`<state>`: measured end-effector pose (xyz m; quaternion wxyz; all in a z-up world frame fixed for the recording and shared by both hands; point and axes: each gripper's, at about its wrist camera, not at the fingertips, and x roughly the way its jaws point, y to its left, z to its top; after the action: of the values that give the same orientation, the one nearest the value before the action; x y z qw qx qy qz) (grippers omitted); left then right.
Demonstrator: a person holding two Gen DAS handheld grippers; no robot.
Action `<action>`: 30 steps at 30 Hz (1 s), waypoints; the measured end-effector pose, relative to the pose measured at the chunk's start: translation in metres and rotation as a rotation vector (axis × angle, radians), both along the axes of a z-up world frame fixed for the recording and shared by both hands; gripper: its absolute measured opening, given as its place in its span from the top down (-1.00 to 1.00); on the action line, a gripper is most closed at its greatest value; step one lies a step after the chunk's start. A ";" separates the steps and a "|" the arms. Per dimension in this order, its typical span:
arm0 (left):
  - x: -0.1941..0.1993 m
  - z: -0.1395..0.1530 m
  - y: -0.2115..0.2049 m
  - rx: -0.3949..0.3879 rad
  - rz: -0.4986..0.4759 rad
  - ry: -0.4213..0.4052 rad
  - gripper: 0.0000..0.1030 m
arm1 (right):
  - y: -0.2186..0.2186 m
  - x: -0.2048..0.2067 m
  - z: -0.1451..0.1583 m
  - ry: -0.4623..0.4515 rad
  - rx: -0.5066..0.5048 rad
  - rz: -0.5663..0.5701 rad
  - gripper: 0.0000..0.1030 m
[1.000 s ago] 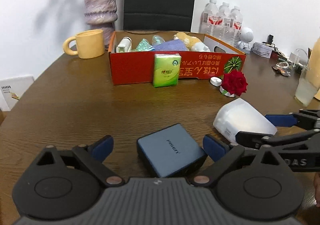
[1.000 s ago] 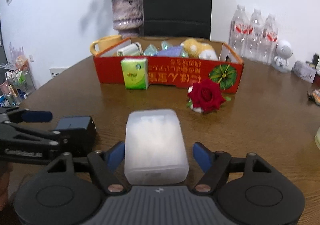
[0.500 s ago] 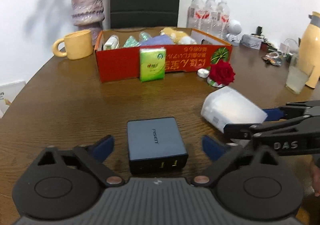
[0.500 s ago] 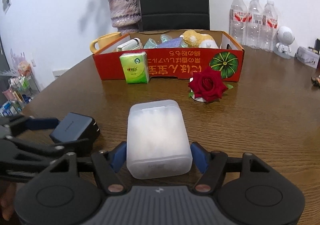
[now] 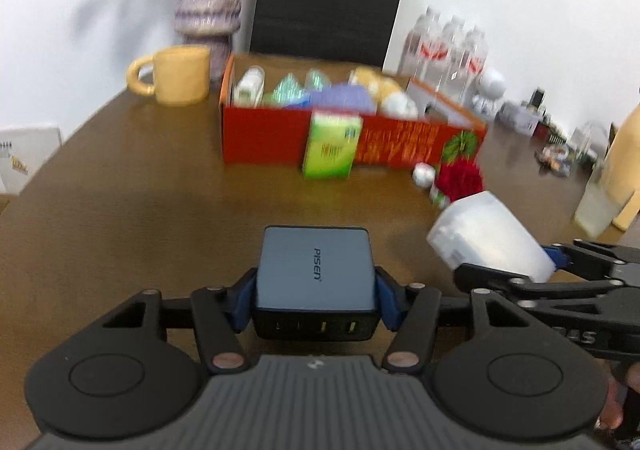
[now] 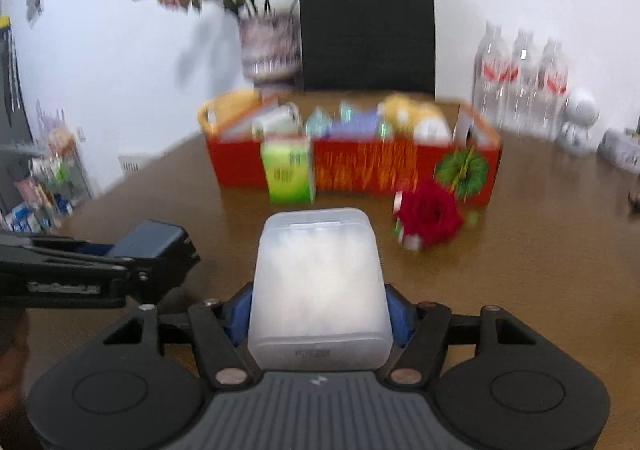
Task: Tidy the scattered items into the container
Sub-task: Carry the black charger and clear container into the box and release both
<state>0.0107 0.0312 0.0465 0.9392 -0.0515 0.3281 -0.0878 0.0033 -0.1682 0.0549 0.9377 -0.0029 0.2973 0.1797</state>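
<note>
Both grippers closed since | left gripper (image 5: 315,300) clamps charger (image 5: 315,274) | right gripper (image 6: 318,316) clamps box (image 6: 319,286) (lengthwise ahead)

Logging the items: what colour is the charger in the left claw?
Slate blue-grey top, black port face; the charger shows best in the left wrist view.

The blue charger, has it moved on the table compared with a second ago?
Yes. The blue charger lay loose between open fingers; now the left gripper is shut on it, and it sits closer to the red box, apparently lifted.
</note>
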 end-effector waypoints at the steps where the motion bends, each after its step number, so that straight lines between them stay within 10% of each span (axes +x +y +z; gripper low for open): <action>1: 0.008 0.009 0.001 -0.012 0.003 -0.017 -0.16 | -0.003 0.002 0.009 -0.022 0.011 0.000 -0.24; 7: 0.092 0.067 -0.007 -0.080 0.019 -0.116 -0.16 | -0.035 0.087 0.056 -0.109 0.061 -0.080 -0.24; 16: 0.249 0.025 -0.039 -0.244 0.057 0.175 -0.16 | -0.062 0.254 0.027 0.148 0.240 -0.205 -0.25; 23: 0.271 -0.003 -0.053 -0.143 0.118 0.224 -0.29 | -0.056 0.263 0.008 0.177 0.154 -0.250 -0.53; 30: 0.238 0.027 -0.043 -0.020 0.122 0.120 -0.97 | -0.048 0.256 0.021 0.204 0.068 -0.198 -0.60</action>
<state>0.2487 -0.0116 0.0732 0.9208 -0.0860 0.3791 -0.0306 0.2591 -0.2166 0.0754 0.9153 0.0766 0.3837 0.0955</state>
